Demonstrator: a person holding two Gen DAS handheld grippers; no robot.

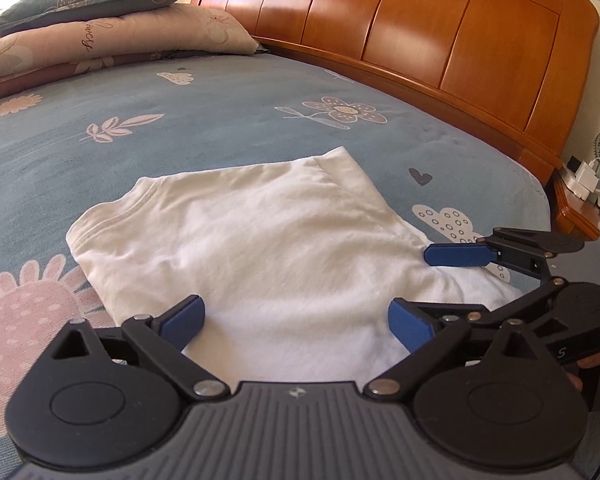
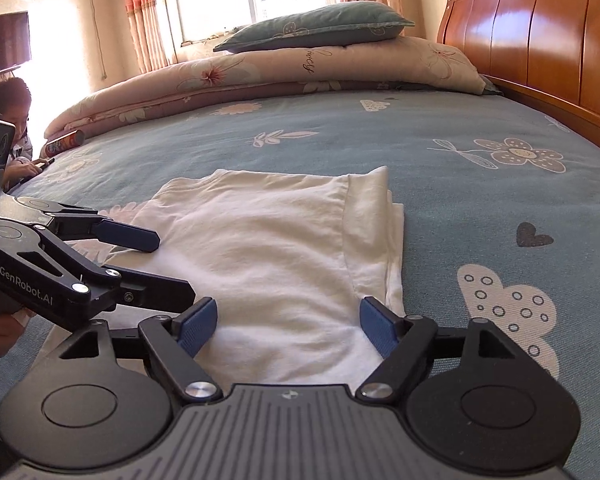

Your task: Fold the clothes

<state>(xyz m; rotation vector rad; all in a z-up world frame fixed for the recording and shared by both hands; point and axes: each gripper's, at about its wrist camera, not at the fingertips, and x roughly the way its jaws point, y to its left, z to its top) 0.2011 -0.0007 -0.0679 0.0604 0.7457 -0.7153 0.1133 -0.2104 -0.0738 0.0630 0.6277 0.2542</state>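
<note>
shirt [image 1: 260, 248] between spread fingers [image 1: 184, 320]

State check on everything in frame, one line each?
White shirt: partly folded, flat on the bed.
Left gripper: open, over the shirt's near edge.
Right gripper: open, over the shirt's near edge.
Quilt: folded, by the headboard.
Pillow: lying on the quilt.

"GenRobot.AI" is printed in white on the left gripper [image 2: 156, 260]. A single "S" shows on the right gripper [image 1: 440, 280]. The folded quilt [image 2: 320, 68] carries cursive script, unclear.
</note>
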